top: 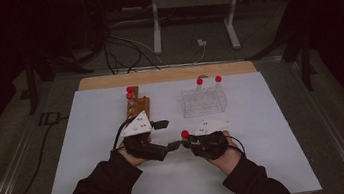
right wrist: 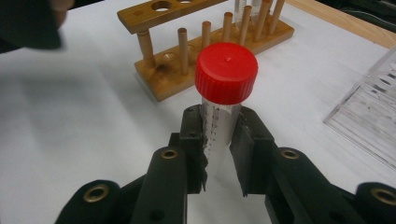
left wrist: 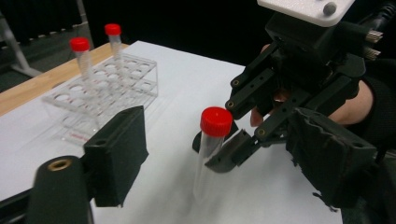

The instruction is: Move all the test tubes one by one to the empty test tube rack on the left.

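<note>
On the counter (top: 96, 187), the wooden rack (top: 139, 106) stands far left and the clear rack (top: 204, 102) far right. The capped tube (top: 185, 135) stands nearer, between them, with two tubes (top: 208, 83) in the clear rack.

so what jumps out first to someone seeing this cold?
The red-capped tube, held upright mid-table, clamped in the right gripper. The left gripper faces it with jaws apart on either side of the tube, not pressing it. Behind stand a wooden rack on the left and a clear rack on the right, each holding two red-capped tubes.

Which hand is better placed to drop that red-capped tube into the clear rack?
Right. The right gripper is shut on the tube, upright, and the clear rack is on its side. The left gripper is open.
</note>
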The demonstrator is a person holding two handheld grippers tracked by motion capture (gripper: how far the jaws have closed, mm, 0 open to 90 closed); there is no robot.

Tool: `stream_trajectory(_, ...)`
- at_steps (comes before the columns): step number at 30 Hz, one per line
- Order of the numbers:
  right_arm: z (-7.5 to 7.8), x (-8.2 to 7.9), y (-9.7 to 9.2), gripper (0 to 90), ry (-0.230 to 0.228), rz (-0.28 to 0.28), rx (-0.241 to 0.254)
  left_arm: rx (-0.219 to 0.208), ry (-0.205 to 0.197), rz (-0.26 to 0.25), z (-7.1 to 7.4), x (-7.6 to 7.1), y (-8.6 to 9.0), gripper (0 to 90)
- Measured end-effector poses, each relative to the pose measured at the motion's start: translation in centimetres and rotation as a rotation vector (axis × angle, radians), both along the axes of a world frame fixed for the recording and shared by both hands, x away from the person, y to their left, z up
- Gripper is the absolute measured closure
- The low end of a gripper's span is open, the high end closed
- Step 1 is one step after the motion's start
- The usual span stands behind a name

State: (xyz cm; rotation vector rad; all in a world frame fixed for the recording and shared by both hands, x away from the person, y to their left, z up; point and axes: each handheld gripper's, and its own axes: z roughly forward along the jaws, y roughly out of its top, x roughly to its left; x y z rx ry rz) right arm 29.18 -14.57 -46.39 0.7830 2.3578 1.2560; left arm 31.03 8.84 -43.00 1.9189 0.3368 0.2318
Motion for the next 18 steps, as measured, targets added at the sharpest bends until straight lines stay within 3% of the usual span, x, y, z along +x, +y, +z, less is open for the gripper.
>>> stream_trajectory(5, 0.2, -0.1, 0.0, 74.6, -0.001, 0.003, 0.004, 0.009, 0.015, -0.019, -0.3, 0.3, -1.0, 30.9)
stream_trajectory(18, 0.2, -0.3, 0.0, 74.5, 0.002, 0.012, 0.004, 0.015, 0.005, -0.038, -0.8, 0.9, -2.2, 51.7)
